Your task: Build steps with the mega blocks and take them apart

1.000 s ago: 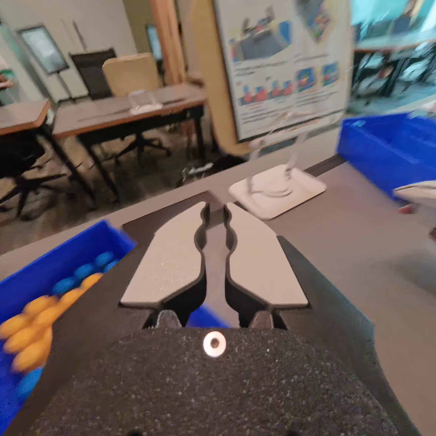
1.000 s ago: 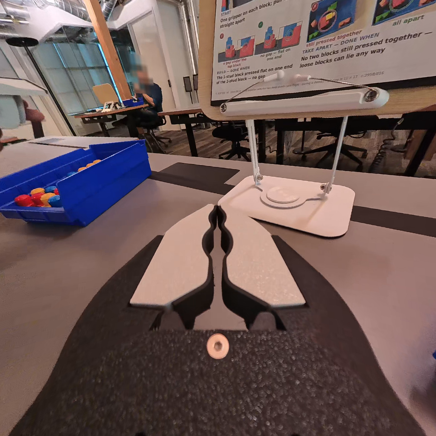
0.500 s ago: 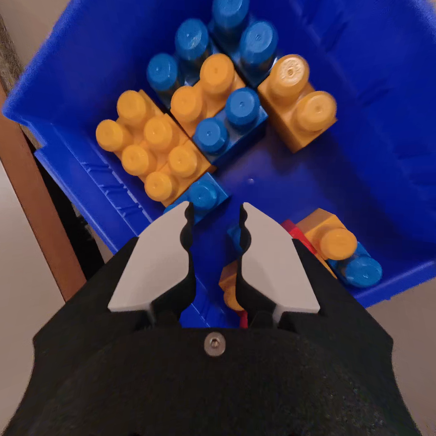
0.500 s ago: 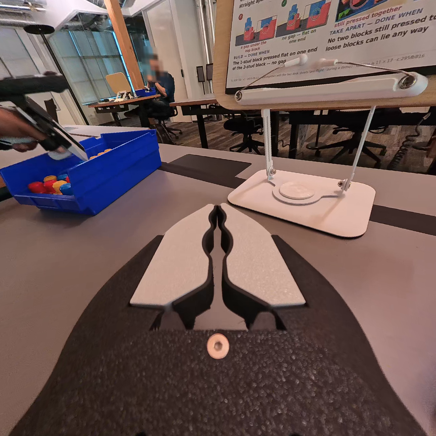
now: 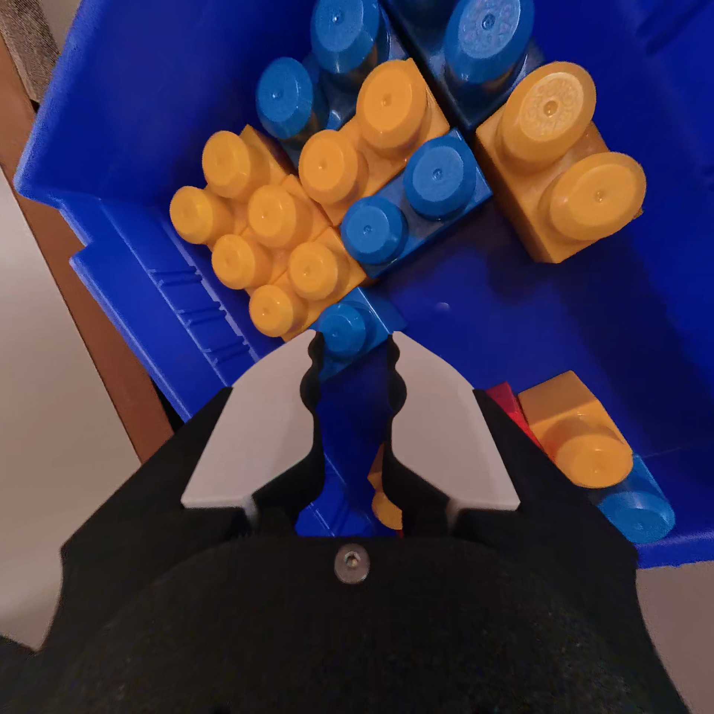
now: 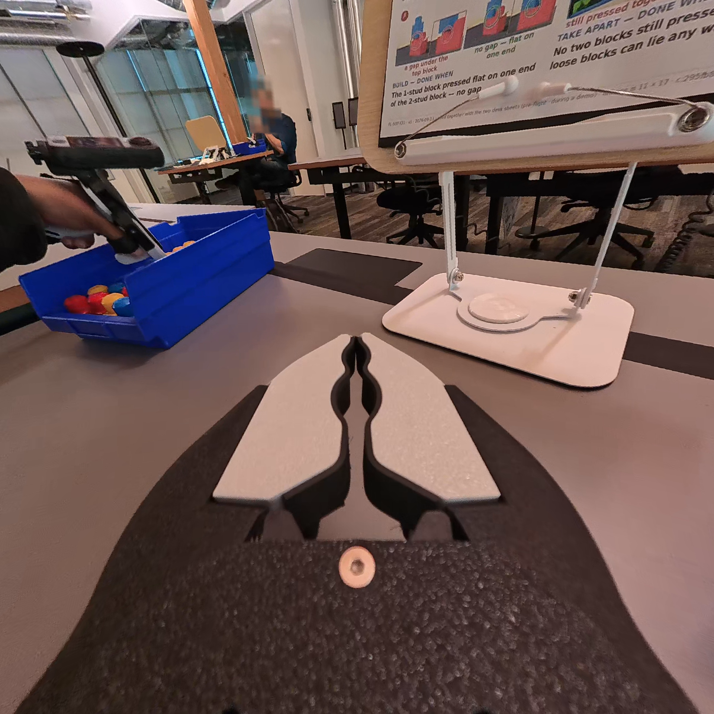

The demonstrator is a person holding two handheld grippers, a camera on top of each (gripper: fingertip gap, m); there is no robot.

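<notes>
My left gripper (image 5: 351,342) is open and points down into the blue bin (image 5: 116,135). Its fingertips straddle a small blue one-stud block (image 5: 344,328); I cannot tell if they touch it. Beyond it lie a cluster of yellow blocks (image 5: 270,239), a blue two-stud block (image 5: 413,208) and a yellow two-stud block (image 5: 556,170). A yellow block (image 5: 572,436) and a red one (image 5: 506,402) lie at the right. My right gripper (image 6: 355,340) is shut and empty, low over the grey table (image 6: 116,405). From there, the bin (image 6: 201,278) sits far left with the left gripper (image 6: 135,253) dipping into it.
A white stand base (image 6: 541,347) carrying an instruction board (image 6: 541,58) stands just ahead and to the right of the right gripper. Dark strips (image 6: 347,270) cross the table. A person sits at a far desk (image 6: 270,131). The table's brown edge (image 5: 77,309) runs left of the bin. One gripper's finger ends stand about 50 cm off the other's.
The left gripper swung from level over the table down into the bin and came closer to the blocks, its fingers opening. The right gripper stayed shut and drifted slightly.
</notes>
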